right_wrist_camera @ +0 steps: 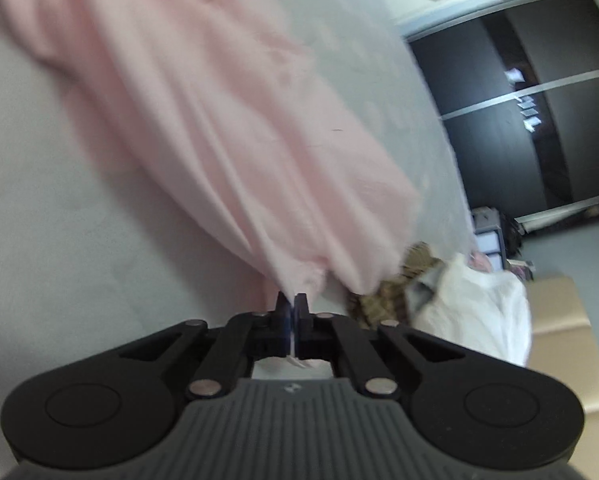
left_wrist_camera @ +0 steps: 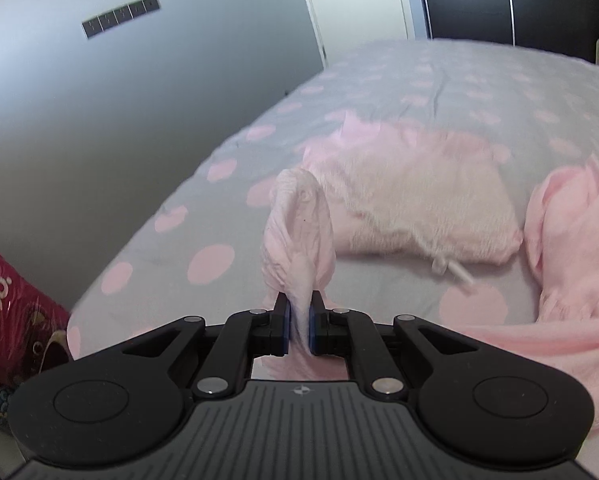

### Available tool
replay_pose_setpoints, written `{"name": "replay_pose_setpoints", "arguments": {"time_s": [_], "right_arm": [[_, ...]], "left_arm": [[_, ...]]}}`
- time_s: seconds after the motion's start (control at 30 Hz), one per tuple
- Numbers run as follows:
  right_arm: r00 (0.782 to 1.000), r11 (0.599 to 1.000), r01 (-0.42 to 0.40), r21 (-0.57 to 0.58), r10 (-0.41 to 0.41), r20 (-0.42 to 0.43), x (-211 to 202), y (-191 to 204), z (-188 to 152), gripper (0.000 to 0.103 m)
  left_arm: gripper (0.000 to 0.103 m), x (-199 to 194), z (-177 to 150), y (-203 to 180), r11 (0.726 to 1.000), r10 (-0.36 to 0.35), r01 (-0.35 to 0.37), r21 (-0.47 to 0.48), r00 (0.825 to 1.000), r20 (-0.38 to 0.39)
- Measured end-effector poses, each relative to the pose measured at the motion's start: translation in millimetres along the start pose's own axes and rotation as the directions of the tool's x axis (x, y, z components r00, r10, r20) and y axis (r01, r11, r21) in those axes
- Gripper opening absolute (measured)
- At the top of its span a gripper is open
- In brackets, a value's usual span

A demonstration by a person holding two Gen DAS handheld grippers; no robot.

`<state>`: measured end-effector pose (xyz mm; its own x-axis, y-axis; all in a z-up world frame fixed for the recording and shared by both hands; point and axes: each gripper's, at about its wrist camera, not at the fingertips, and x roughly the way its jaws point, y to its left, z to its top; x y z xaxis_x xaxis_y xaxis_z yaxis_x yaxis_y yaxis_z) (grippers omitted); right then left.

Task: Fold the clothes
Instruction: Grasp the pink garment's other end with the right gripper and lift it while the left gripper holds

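Left gripper (left_wrist_camera: 299, 312) and right gripper (right_wrist_camera: 292, 306) each have jaws clamped on the pink garment (left_wrist_camera: 299, 232) over the bed (left_wrist_camera: 459, 80).

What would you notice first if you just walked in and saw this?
Pink cloth, probably! The left gripper pinches a bunched-up piece of the pink garment above a grey bed sheet dotted with pink spots. The right gripper is shut on another edge of the same sort of pink fabric, which hangs in long folds, and a fluffy pale pink piece lies further back on the bed.
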<state>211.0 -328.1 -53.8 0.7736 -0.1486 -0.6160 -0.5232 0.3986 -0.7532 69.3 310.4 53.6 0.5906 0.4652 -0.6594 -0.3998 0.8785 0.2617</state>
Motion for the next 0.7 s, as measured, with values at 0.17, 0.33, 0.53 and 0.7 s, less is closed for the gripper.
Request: {"name": "replay_pose_setpoints", "arguments": {"time_s": [0.17, 0.33, 0.53, 0.7], "right_arm": [[0.99, 0.978, 0.137, 0.158, -0.138, -0.004, -47, -41, -5, 0.0], [0.967, 0.932, 0.246, 0.265, -0.256, 0.001, -116, -79, -18, 0.0], [0.908, 0.863, 0.393, 0.318, -0.42, 0.018, -215, -125, -27, 0.0], [0.839, 0.778, 0.503, 0.377, -0.543, 0.002, -281, -167, -32, 0.0]], "left_arm": [[0.007, -33, 28, 10, 0.998, -0.05, 0.055, -0.042, 0.992, 0.112], [0.007, -71, 65, 25, 0.99, -0.099, 0.119, -0.077, 0.969, 0.227], [0.007, -117, 115, 32, 0.981, -0.143, 0.18, -0.068, 0.921, 0.362], [0.007, -136, 148, 21, 0.972, -0.197, 0.234, -0.039, 0.888, 0.416]]}}
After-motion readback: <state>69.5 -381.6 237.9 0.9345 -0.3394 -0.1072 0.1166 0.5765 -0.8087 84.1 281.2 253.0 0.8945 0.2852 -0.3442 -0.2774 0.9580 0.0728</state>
